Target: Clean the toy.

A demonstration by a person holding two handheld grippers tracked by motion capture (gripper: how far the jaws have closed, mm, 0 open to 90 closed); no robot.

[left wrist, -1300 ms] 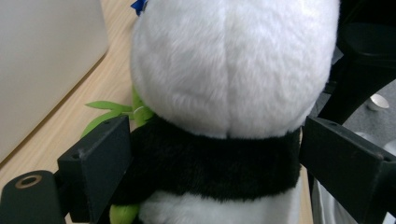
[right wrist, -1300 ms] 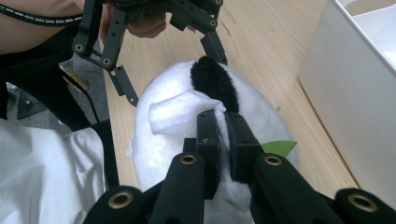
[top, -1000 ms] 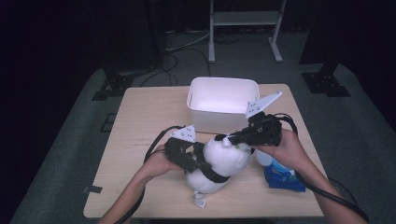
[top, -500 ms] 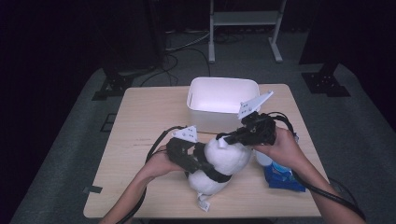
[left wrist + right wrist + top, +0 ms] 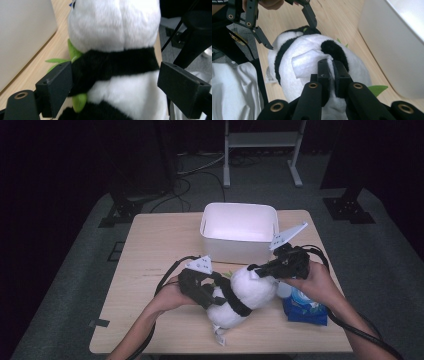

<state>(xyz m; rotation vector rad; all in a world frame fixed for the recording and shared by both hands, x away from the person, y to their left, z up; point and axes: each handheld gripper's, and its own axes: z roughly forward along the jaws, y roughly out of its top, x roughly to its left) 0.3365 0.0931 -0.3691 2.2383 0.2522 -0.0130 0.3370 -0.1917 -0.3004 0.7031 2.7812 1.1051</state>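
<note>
Wiping is under way on the toy panda (image 5: 240, 297), which is lying on the table (image 5: 150, 250) just in front of the white bin (image 5: 239, 230). The right gripper (image 5: 331, 65) is clenching a white wipe (image 5: 305, 63) and pressing it against the panda's head, beside its black ear. The left gripper (image 5: 115, 82) is straddling the panda's middle; its jaws have just been opening and now seem to be standing just clear of the fur. How much cleaning is left I cannot tell. A blue packet (image 5: 305, 305) is crowding the right hand near the table's front edge, while bare wood is lying open to the left.
</note>
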